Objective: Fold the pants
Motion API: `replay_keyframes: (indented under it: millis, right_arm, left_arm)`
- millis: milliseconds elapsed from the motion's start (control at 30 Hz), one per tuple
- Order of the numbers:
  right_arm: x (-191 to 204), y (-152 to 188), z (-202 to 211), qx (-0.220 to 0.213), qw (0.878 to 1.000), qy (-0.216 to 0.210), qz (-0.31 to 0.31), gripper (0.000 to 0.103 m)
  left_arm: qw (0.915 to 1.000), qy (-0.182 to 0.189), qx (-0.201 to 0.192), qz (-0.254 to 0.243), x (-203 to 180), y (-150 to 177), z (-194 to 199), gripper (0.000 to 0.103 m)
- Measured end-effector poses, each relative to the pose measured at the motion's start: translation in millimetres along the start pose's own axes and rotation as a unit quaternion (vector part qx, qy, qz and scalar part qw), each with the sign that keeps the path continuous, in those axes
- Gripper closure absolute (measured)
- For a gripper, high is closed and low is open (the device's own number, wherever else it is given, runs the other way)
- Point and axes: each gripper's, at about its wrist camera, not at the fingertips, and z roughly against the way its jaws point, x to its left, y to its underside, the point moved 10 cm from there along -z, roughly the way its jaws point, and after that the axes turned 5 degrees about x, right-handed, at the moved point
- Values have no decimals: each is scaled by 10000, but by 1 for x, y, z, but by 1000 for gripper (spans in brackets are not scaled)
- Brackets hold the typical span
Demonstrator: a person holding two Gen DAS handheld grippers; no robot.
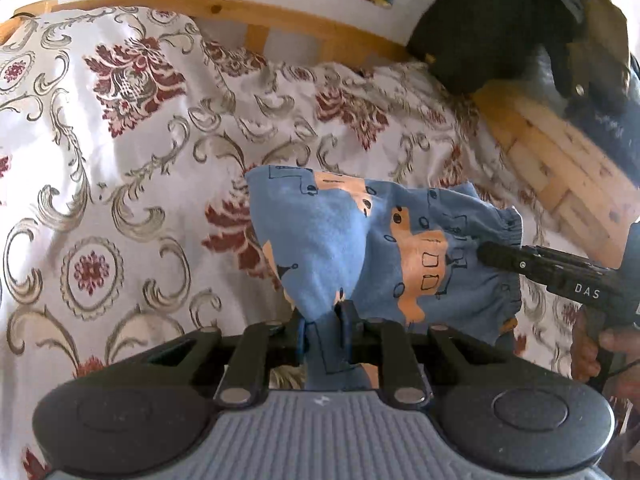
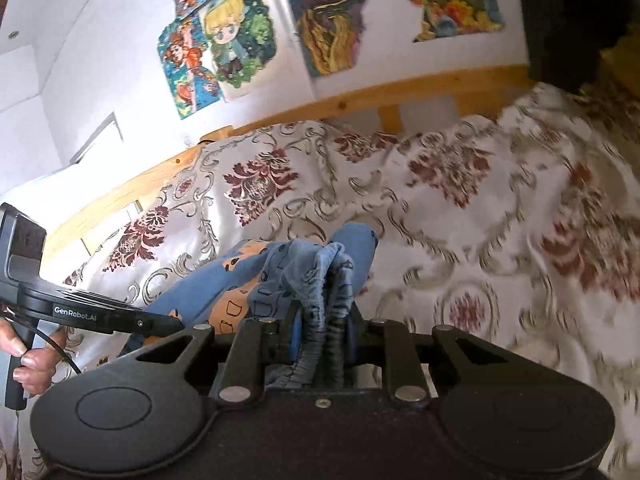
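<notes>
both grippers hold the small pants above the bed, fold not yet laid down

left wrist view: the left gripper (image 1: 324, 330) is closed on a bunched bit of the blue printed pants (image 1: 360, 240), the cloth pinched between its two fingers and rising away from them. the fabric hangs stretched out over the floral bedspread (image 1: 120, 140), its far edge near the cover, though contact cannot be told. the gathered elastic waistband (image 1: 510, 232) shows at the right edge of the garment, and the right gripper (image 1: 490, 254) reaches in from the right onto that side; its jaw state cannot be read from here. a hand (image 1: 600, 352) grips its handle. a woven basket (image 1: 560, 160) with dark clothes (image 1: 500, 20) on it sits beyond, beside the wooden bed rail (image 1: 256, 12).

right wrist view: the right gripper (image 2: 322, 334) is clamped narrow on the ruched waistband (image 2: 308, 312), which is crumpled thick between the fingers. the rest of the pants (image 2: 224, 292) trails off to the left toward the left gripper (image 2: 176, 324), held by the other hand (image 2: 32, 360). the bedspread (image 2: 460, 200) lies below and posters (image 2: 224, 48) hang on the wall behind.

progress, as a judgement: the pants look already doubled, short and compact, held at two ends above the bed. what seems left is to lay them flat, smooth them, and perhaps make one more fold before release.
</notes>
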Motion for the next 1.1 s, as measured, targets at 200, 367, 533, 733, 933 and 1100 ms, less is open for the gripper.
replay_keyframes:
  millis: [200,367,533,733,933,1100]
  right_arm:
    - [-2,-26,-22,90,9998,-83,182,81]
    - [-11,-32,-51,249,9995,-61,174,81]
    - [-26,-8,-91,819,9966,-90,-64,81]
    - [-40,20,-112,1142,9929,-99,-317,80]
    - [-44,23,-115,1182,9924,55,-338,69]
    - [-49,26,-110,1139,9926,388,-152,44]
  left_arm:
    - [9998,18,-186,95,14,-22,-1,84]
    - [9997,-96,-219,54,28,-31,-15,84]
    - [9988,-17,143,478,55,-10,-54,84]
    - [9983,161,120,539,70,10,-66,81]
    - [9987,44,83,509,80,13,-66,51]
    - [9984,17,35,556,89,23,-57,40]
